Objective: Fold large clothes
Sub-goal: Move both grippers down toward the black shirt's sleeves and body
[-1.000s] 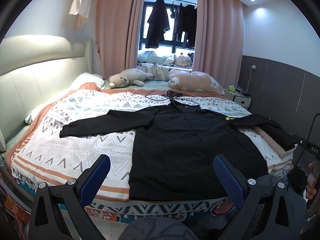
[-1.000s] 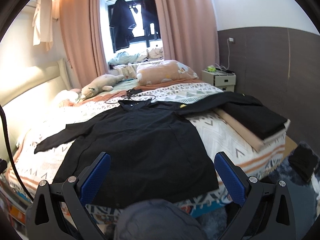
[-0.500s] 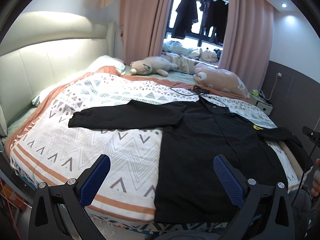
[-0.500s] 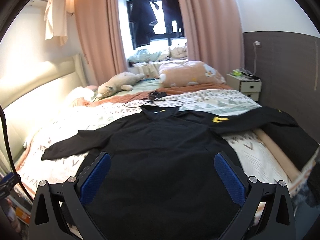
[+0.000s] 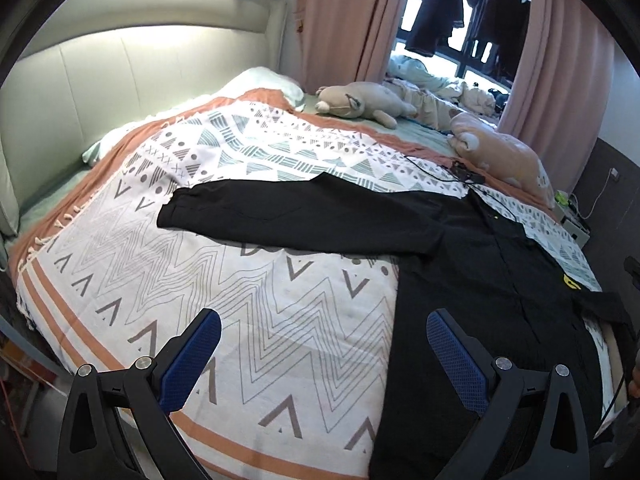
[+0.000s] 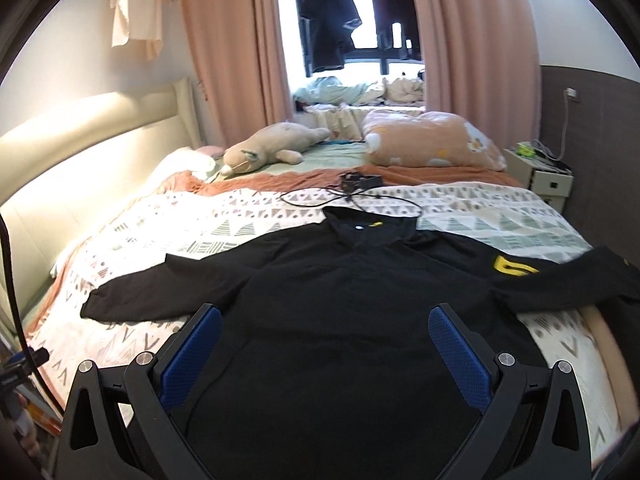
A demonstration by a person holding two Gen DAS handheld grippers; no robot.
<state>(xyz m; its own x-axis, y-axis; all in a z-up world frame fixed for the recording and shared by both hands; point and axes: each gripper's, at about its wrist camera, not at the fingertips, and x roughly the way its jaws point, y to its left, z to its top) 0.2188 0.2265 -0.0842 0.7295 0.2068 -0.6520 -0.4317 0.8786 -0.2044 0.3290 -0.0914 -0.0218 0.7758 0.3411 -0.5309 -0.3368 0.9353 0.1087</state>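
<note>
A large black long-sleeved shirt (image 5: 480,280) lies flat and spread out on the patterned bedspread (image 5: 240,300), collar towards the far side, a yellow logo (image 6: 514,267) on one sleeve. Its left sleeve (image 5: 280,216) stretches out to the left. My left gripper (image 5: 324,356) is open and empty, above the bedspread just left of the shirt's body. My right gripper (image 6: 324,344) is open and empty, above the shirt's body (image 6: 340,340). The shirt's hem is hidden below both views.
Two plush toys (image 6: 272,150) (image 6: 432,140) lie at the far side of the bed. A black cable and device (image 6: 360,184) lie beyond the collar. A padded headboard (image 5: 120,80) is on the left, a white nightstand (image 6: 548,176) on the right.
Both grippers have moved forward and closer over the bed. The left one has swung left towards the outstretched sleeve. The shirt has not moved.
</note>
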